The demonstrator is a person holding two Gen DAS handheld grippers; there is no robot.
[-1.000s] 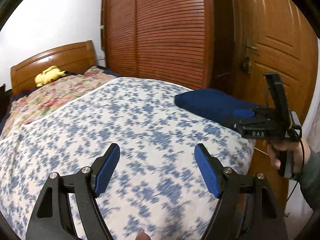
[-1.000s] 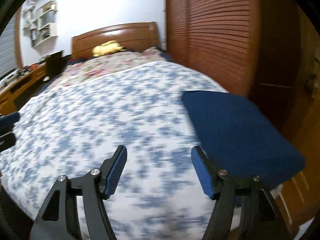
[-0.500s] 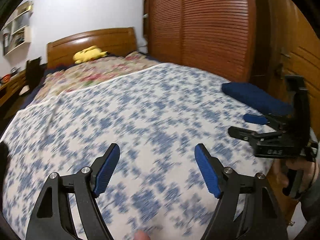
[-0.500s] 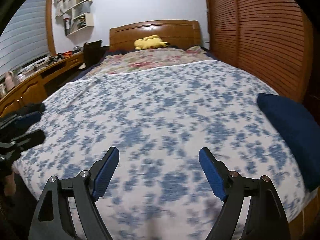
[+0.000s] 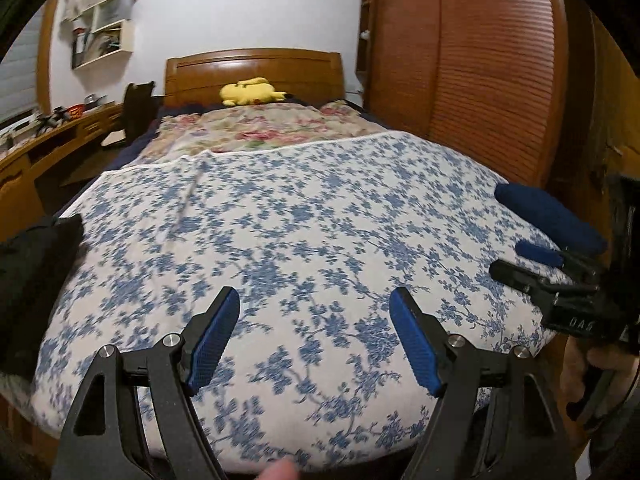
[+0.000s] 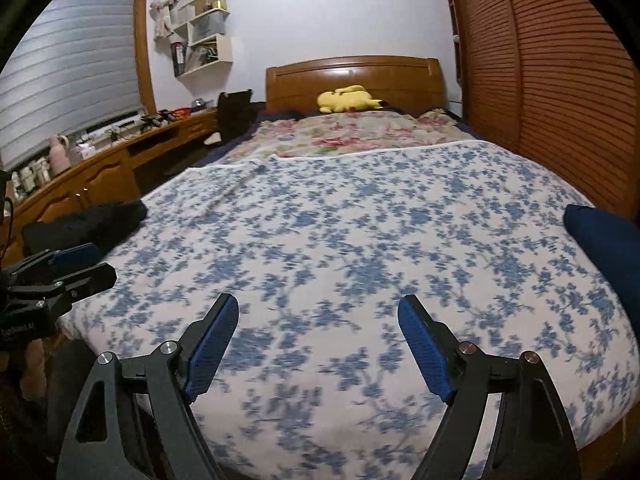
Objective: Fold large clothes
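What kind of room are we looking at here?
A home bedroom, most likely: a bed with a wooden headboard, a slatted wooden wardrobe beside it, and a yellow plush toy by the pillows.

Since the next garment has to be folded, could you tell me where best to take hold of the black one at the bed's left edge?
Probably its near end, where the black garment lies bunched beside the left gripper. Come in from the foot of the bed, low, and pinch a raised fold.
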